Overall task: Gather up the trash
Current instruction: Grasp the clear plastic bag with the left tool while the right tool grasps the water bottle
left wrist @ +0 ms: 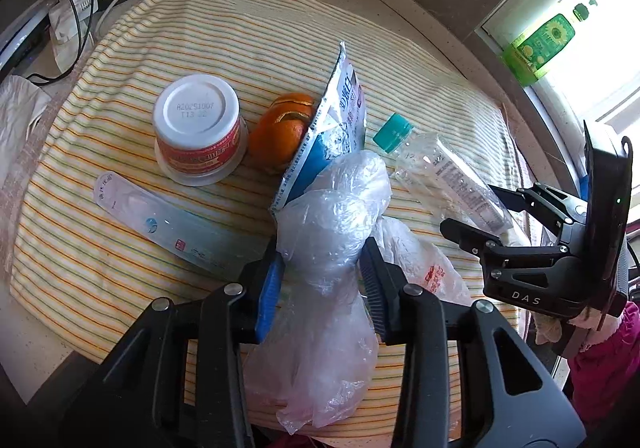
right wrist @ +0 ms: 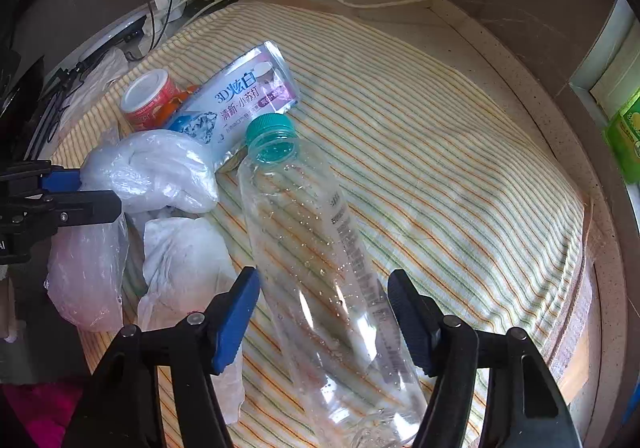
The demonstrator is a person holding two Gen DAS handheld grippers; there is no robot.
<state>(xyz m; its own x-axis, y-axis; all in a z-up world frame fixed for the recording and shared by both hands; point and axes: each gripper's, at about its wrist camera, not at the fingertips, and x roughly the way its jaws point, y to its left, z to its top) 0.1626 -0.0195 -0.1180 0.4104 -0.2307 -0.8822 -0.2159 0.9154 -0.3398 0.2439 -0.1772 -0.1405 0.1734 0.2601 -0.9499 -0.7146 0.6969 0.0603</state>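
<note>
On the striped cloth (left wrist: pixel 168 56) covering the worktop, we have our left gripper (left wrist: pixel 322 268) with its jaws closed on the clear plastic bag (left wrist: pixel 332 208), the crumpled film pinched between both pads. Our right gripper (right wrist: pixel 322 312) straddles the empty plastic bottle (right wrist: pixel 320 268), which lies on the cloth with its teal cap (right wrist: pixel 270 128) pointing away; the jaws stand apart on either side and, as far as we can judge, neither pad presses on it yet. To do this well, we should centre the bottle's body between the pads and squeeze gently, since thin plastic may buckle or slip out. Beyond the bag wait an upturned cup (left wrist: pixel 198 128), orange peel (left wrist: pixel 284 128) and a toothpaste box (right wrist: pixel 248 96).
</note>
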